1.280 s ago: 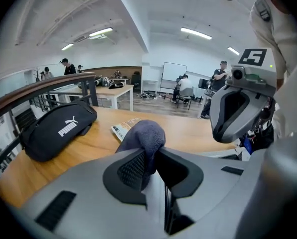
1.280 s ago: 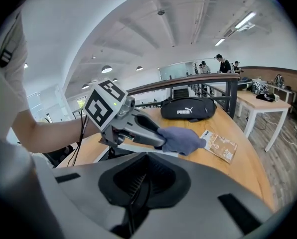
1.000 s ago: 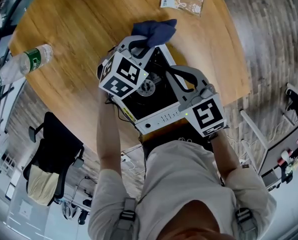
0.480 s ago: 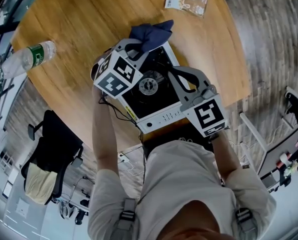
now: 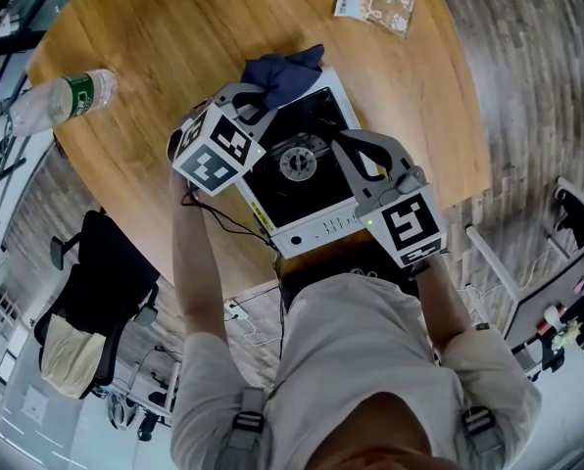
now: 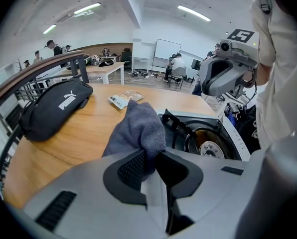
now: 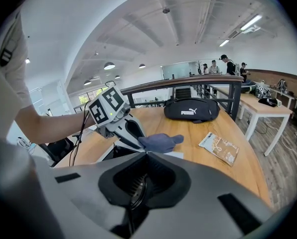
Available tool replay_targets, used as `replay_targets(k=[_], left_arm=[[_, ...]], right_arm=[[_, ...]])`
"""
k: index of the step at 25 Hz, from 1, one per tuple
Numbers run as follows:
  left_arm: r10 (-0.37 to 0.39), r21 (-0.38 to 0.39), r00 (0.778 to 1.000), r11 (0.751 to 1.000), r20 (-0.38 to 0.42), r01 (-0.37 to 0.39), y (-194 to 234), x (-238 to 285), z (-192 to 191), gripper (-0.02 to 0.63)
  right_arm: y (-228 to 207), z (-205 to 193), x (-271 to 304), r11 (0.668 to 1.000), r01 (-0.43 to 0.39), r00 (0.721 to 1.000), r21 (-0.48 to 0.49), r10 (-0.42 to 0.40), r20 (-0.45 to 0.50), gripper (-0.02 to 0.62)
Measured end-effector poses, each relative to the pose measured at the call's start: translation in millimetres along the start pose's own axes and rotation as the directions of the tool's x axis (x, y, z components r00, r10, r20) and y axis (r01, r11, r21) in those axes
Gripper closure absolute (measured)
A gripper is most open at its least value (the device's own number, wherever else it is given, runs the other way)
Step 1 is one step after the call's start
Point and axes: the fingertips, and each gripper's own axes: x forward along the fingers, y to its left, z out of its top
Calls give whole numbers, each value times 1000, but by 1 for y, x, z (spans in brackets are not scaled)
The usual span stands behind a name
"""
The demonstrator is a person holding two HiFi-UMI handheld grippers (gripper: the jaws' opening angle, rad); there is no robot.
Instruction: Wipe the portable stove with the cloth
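Observation:
The portable stove (image 5: 316,225) is white with a black top and a round burner (image 5: 298,160); it sits at the near edge of the round wooden table (image 5: 155,37). The dark blue cloth (image 5: 282,71) lies bunched over the stove's far left corner. My left gripper (image 5: 256,96) is shut on the cloth (image 6: 138,128), which bulges out past the jaws. My right gripper (image 5: 343,143) hovers over the stove's right side with its jaws together and nothing visible between them. From the right gripper view, the cloth (image 7: 161,142) and left gripper (image 7: 118,121) are straight ahead.
A plastic water bottle (image 5: 62,101) lies at the table's left edge. A printed packet (image 5: 373,0) rests at the far side, and a black bag (image 6: 54,108) beyond it. An office chair (image 5: 96,292) stands on the floor left of the person.
My left gripper has dragged the cloth leftward across the stove's far edge toward its far left corner. The right gripper has stayed where it was.

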Motion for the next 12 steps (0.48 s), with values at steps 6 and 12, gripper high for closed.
replay_targets(k=[6, 12], left_arm=[[12, -16, 1000, 1000, -4, -12, 1, -10, -18, 531], [38, -44, 999, 998, -13, -38, 3, -22, -38, 531]], right_arm=[[10, 1, 3, 1000, -7, 1000, -21, 7, -7, 575], [18, 2, 5, 999, -10, 1000, -34, 10, -15, 575]])
